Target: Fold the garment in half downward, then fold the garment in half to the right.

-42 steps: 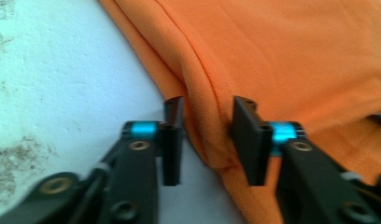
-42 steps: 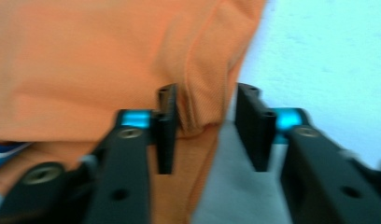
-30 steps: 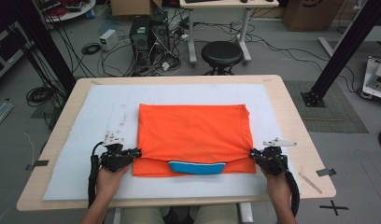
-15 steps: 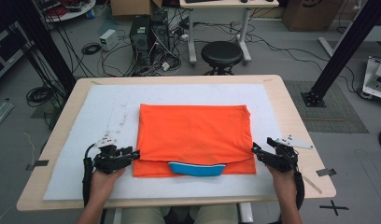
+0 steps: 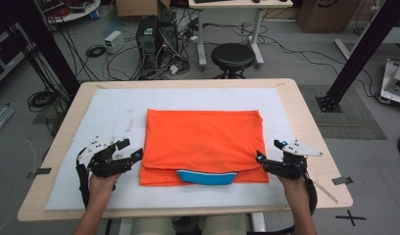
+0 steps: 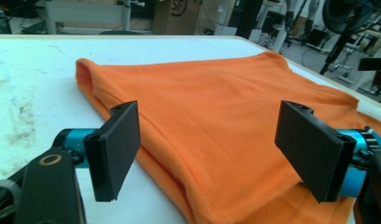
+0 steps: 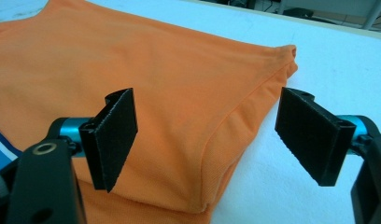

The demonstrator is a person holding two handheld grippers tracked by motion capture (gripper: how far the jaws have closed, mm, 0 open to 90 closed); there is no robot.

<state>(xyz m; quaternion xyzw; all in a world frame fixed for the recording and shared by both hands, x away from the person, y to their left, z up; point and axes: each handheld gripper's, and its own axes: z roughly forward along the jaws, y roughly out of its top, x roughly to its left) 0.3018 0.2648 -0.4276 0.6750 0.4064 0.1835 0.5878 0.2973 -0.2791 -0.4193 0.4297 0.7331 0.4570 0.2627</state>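
Note:
An orange shirt (image 5: 203,142) lies folded flat on the white mat (image 5: 110,105), with a blue collar (image 5: 206,177) peeking out at its near edge. My left gripper (image 5: 132,150) sits just off the shirt's near left corner. Its jaws have just been opening and now stand wide apart. In the left gripper view the shirt's folded edge (image 6: 179,154) runs below the open left gripper (image 6: 212,154), untouched by the pads. My right gripper (image 5: 268,151) is at the near right corner, its jaws also just opened. The shirt's corner (image 7: 212,154) lies under the right gripper (image 7: 207,140), free of the pads.
The mat covers a wooden table (image 5: 306,122). Bare mat lies to the left, right and far side of the shirt. Beyond the table stand a black stool (image 5: 236,54), computer cases (image 5: 156,34) and floor cables. A black frame post (image 5: 364,49) rises at the right.
Both grippers were shut on the shirt's near corners and have opened, letting the cloth go. The left gripper has drawn slightly away to the left and up.

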